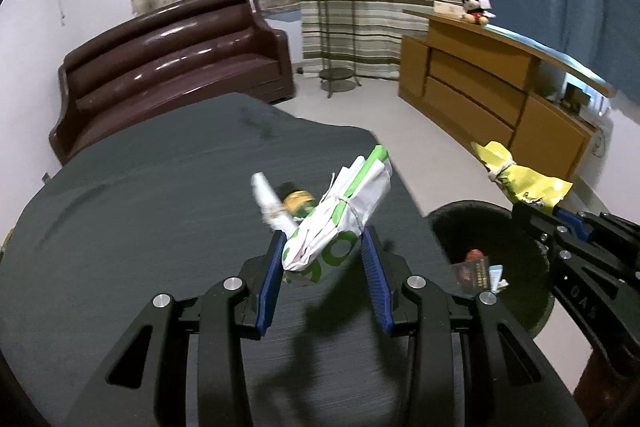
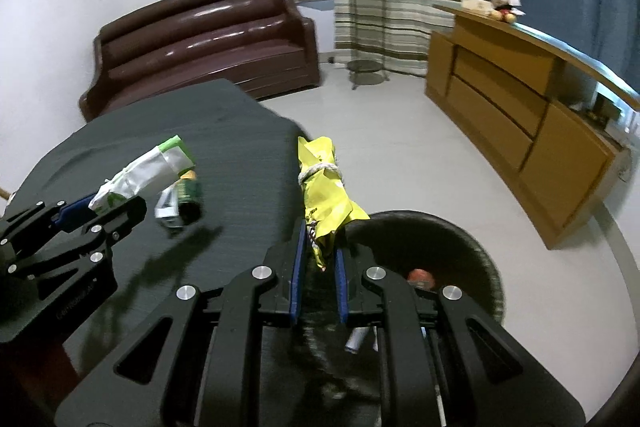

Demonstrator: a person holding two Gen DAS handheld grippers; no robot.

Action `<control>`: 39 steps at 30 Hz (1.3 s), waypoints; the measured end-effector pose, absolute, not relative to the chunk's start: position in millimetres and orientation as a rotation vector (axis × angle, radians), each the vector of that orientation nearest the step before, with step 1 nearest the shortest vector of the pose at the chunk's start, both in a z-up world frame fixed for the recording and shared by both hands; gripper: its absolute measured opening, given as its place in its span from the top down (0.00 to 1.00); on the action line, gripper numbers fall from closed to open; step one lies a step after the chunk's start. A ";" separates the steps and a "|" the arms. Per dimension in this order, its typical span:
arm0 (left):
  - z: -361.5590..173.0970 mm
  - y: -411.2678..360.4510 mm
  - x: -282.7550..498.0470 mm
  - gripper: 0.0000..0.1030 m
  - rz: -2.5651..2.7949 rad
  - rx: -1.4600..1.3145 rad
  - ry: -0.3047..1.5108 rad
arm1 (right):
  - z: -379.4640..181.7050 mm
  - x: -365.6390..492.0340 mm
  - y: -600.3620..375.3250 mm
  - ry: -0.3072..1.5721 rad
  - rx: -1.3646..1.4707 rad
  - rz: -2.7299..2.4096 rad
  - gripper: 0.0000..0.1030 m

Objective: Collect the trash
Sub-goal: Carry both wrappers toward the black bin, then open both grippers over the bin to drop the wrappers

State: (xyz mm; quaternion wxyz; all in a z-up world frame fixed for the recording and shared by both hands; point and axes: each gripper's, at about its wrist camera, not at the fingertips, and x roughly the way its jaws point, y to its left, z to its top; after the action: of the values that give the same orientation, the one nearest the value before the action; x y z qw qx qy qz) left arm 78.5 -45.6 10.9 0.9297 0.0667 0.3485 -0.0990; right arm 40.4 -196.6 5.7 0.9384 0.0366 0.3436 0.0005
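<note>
My left gripper is shut on a tied white-and-green wrapper bundle and holds it above the dark table. It also shows in the right wrist view. My right gripper is shut on a tied yellow wrapper bundle, near the table's right edge beside the black trash bin. The yellow bundle also shows in the left wrist view, above the bin. A green can and a small white wrapper lie on the table.
The bin holds several scraps. A brown sofa stands behind the table. A wooden sideboard runs along the right, with a plush toy on it. A plant stand stands by the curtains.
</note>
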 end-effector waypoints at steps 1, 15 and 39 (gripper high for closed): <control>10.3 -51.1 79.1 0.62 -0.208 0.142 0.712 | 4.5 38.7 -204.2 0.702 0.079 -0.013 0.87; -5.6 -119.5 74.9 0.62 -0.276 0.215 0.729 | -8.8 25.9 -262.4 0.723 0.120 -0.114 0.87; -22.6 -156.4 84.3 0.62 -0.294 0.252 0.762 | -19.5 33.4 -286.2 0.738 0.161 -0.174 0.87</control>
State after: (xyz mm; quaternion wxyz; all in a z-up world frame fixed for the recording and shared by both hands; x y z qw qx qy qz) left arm 84.3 -156.4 -22.6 0.9101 0.1222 0.3693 -0.1427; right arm 33.4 -286.2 -19.5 0.9259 0.0784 0.3596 -0.0849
